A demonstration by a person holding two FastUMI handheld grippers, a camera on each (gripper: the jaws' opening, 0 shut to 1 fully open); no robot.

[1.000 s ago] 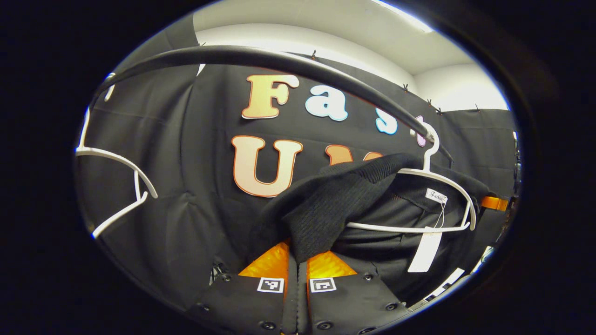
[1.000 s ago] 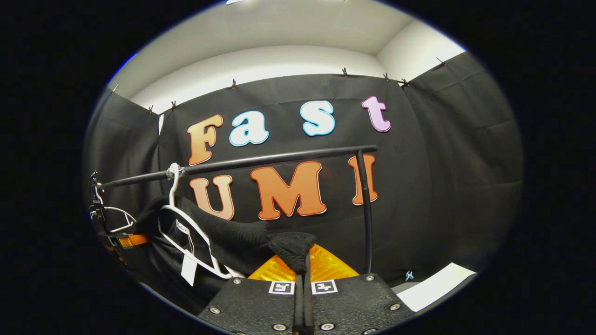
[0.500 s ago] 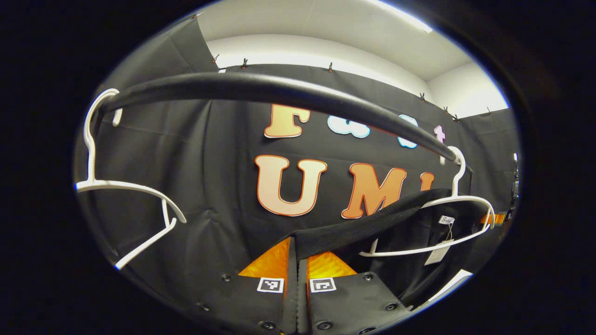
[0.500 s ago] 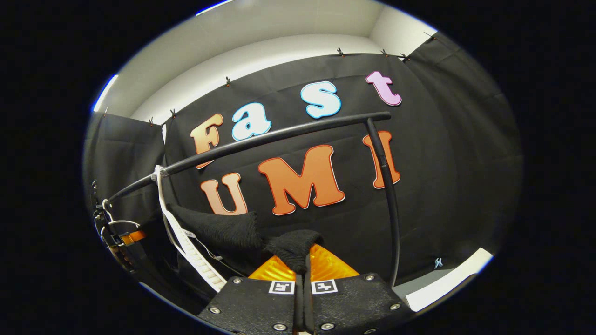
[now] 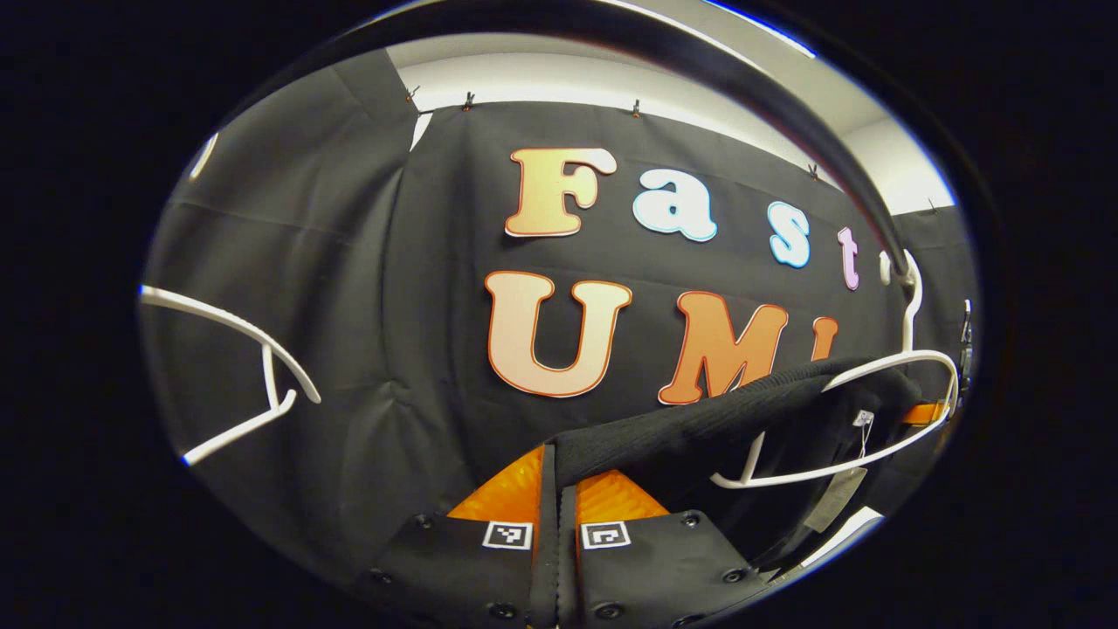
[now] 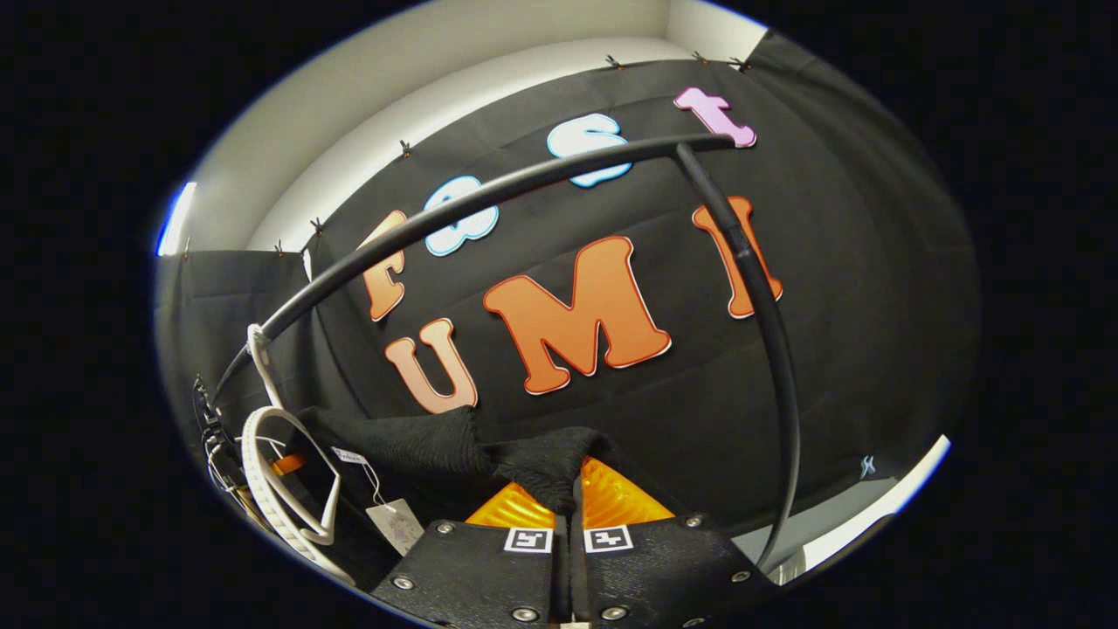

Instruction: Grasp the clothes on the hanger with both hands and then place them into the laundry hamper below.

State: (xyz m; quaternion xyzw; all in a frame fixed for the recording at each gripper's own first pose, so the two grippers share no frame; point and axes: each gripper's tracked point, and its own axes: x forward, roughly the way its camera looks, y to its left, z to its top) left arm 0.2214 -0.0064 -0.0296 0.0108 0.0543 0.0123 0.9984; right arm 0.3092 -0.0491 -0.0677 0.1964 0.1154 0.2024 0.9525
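A black knit garment [image 5: 699, 424] stretches from between my left gripper [image 5: 556, 467] fingers toward a white hanger [image 5: 873, 367] at the right, which hooks on the black rail [image 5: 786, 105]. My left gripper is shut on the garment's edge. In the right gripper view the same black garment [image 6: 419, 441] runs left from my right gripper [image 6: 572, 476], which is shut on a bunched corner of it. The white hanger [image 6: 279, 472] hangs at lower left from the rail [image 6: 489, 196], with a paper tag [image 6: 393, 524] dangling below it.
A second, bare white hanger [image 5: 253, 376] hangs at the left in the left gripper view. The rack's upright post [image 6: 769, 349] stands to the right of my right gripper. A strip of pale floor [image 6: 856, 524] shows low at the right.
Both grippers have dropped lower, so the rail now sits higher in each view. The garment is drawn further off the hanger, which has tilted and swung in the right gripper view.
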